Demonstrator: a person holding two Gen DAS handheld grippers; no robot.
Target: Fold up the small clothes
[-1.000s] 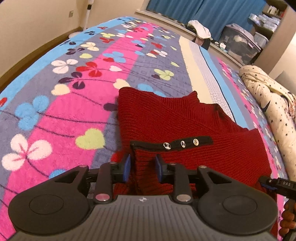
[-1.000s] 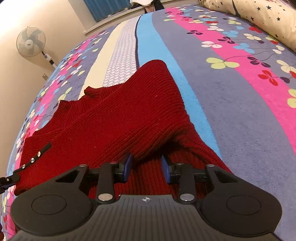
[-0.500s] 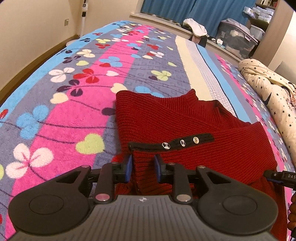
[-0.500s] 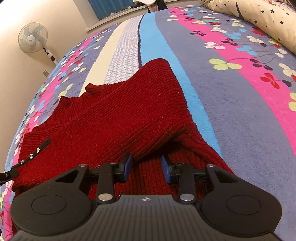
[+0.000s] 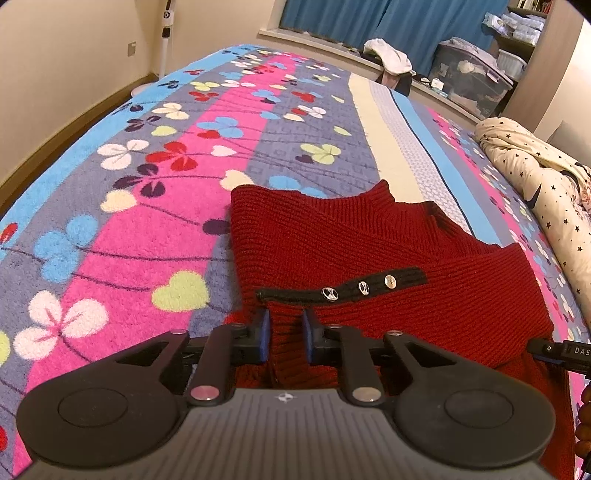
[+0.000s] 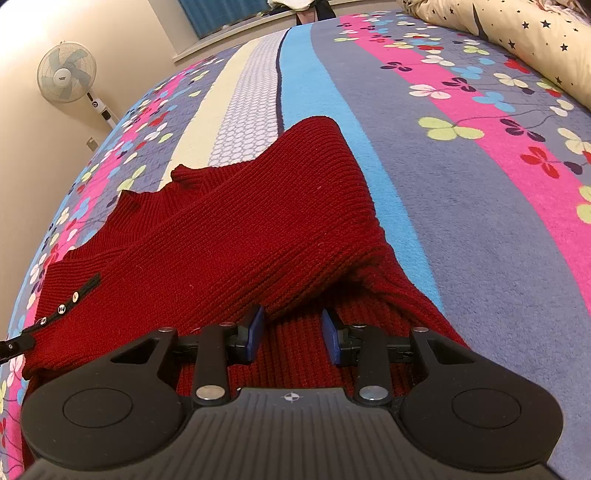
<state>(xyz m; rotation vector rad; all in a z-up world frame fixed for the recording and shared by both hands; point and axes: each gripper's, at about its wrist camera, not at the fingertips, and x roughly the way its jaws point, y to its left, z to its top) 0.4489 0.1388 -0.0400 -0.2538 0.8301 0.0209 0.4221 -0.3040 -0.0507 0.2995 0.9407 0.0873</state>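
While the red knit sweater (image 5: 388, 258) lies spread across the near part of the bed, there's honestly not much crowding it; off to the far left a standing fan (image 6: 67, 72) sits by the cream wall, well apart from everything; the flowery bedspread (image 5: 147, 206) runs bare on the left side, loads of open room there up to the blue edge stripe. Moving in, the left gripper (image 5: 286, 334) sits low over the sweater's near left corner, just under the black button strip (image 5: 343, 290) with its three shiny snaps; its fingers (image 5: 263, 334) are closing with a fold of red knit between them, and the blue pads look like they're already on the cloth. Across the middle, a sleeve is folded diagonally over the body, and the collar sticks up at the far edge, near the cream stripe. The right gripper (image 6: 293, 334) hovers at the near right part of the sweater; its fingers (image 6: 255, 332) stand apart, with the folded sleeve's edge and the ribbed body between them, and I can't see the pads pinching anything. Right of the sweater the bedspread is open again, grey and pink stripes; further right a cream star-print duvet (image 5: 535, 184) is bunched along the bed's edge, clear of the sweater. Beyond the bed's far end: blue curtains (image 5: 388, 22), a pile of white cloth (image 5: 388, 55) and a storage box (image 5: 469, 79).
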